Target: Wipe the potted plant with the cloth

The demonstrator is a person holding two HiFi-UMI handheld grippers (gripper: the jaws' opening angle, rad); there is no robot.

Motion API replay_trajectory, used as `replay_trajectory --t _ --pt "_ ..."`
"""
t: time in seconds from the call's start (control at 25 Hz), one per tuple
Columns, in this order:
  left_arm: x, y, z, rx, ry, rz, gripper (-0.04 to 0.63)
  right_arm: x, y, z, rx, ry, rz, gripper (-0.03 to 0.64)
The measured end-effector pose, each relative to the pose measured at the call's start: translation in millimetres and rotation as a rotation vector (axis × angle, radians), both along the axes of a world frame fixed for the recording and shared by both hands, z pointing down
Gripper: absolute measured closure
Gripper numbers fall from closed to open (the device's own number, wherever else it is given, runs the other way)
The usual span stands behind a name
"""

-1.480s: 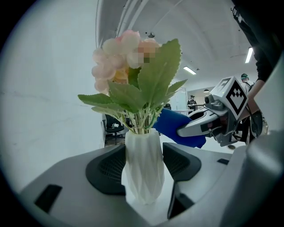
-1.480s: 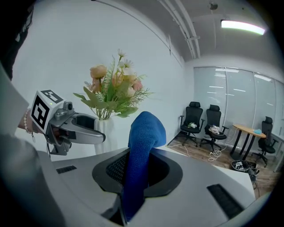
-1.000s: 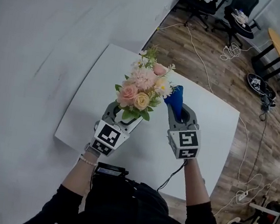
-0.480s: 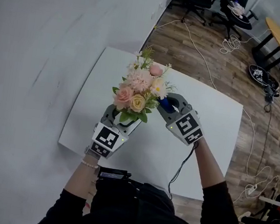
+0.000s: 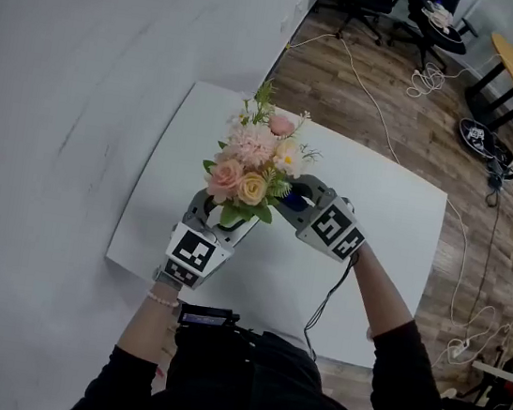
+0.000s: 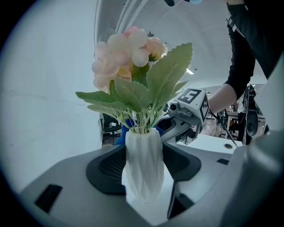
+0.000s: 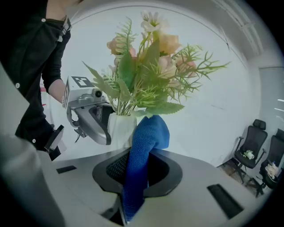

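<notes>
Left gripper (image 6: 143,173) clamps the white faceted vase (image 6: 143,153) of the potted plant (image 5: 251,165), centre of the head view. Right gripper (image 7: 134,177) pinches a blue cloth (image 7: 143,146), whose tip sits just under the leaves (image 7: 153,106).

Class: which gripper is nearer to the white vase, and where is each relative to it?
Left. The left gripper is shut on the white vase, a jaw on each side. The right gripper, shut on the blue cloth, sits beside the vase.
</notes>
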State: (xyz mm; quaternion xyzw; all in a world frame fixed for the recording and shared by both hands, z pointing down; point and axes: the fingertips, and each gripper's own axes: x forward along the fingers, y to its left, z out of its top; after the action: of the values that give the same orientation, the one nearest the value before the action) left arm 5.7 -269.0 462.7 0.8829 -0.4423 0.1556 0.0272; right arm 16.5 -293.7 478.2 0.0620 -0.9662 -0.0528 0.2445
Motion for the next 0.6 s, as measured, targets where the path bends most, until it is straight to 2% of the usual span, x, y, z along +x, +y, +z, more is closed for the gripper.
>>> replay_trajectory --t 0.44,0.6 --pt "-2 0 1 -0.003 0.008 0.001 0.325 6 1 49 -0.094 0.063 0.067 0.529" --pt "-1 3 -2 -0.004 0.013 0.0 0.325 9 9 66 -0.098 0.11 0.095 0.529"
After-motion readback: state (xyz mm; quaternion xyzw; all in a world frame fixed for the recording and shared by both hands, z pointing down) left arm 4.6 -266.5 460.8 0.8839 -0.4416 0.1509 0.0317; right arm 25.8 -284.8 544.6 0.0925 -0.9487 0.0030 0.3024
